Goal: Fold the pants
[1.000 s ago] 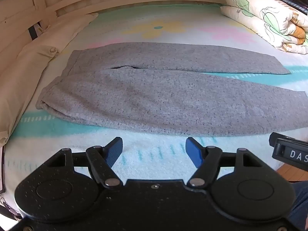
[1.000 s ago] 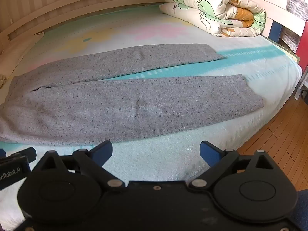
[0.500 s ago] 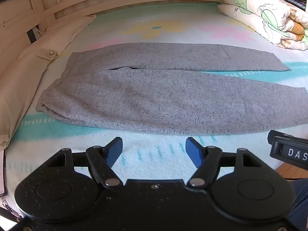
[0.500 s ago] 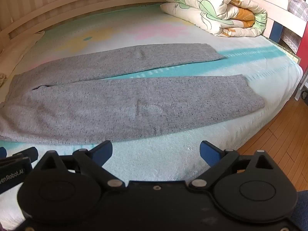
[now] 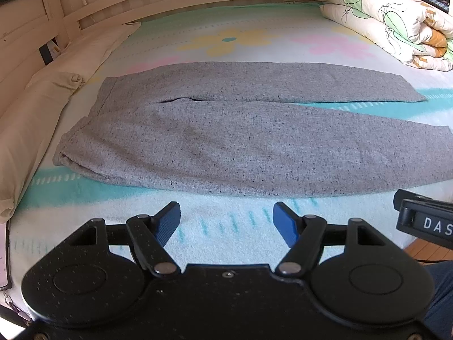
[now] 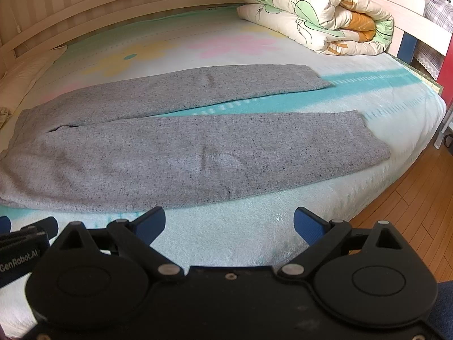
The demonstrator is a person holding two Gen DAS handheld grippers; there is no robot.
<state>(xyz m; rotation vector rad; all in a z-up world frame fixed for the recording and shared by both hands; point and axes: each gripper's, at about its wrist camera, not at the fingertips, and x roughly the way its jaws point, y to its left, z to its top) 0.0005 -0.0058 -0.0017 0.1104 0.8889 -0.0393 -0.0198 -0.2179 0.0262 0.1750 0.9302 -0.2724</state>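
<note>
Holding both tools over the near edge of the bed (image 6: 254,238), we see the left gripper (image 5: 226,221) and the right gripper (image 6: 229,223) each spread wide, with nothing between the blue pads. Just beyond them the grey pants (image 5: 226,147) lie flat, unfolded, waistband to our left and the two legs splayed slightly apart toward the right. Farther off, a pillow (image 5: 42,107) lines the left side, and a rolled quilt (image 6: 317,17) rests at the far right.
</note>
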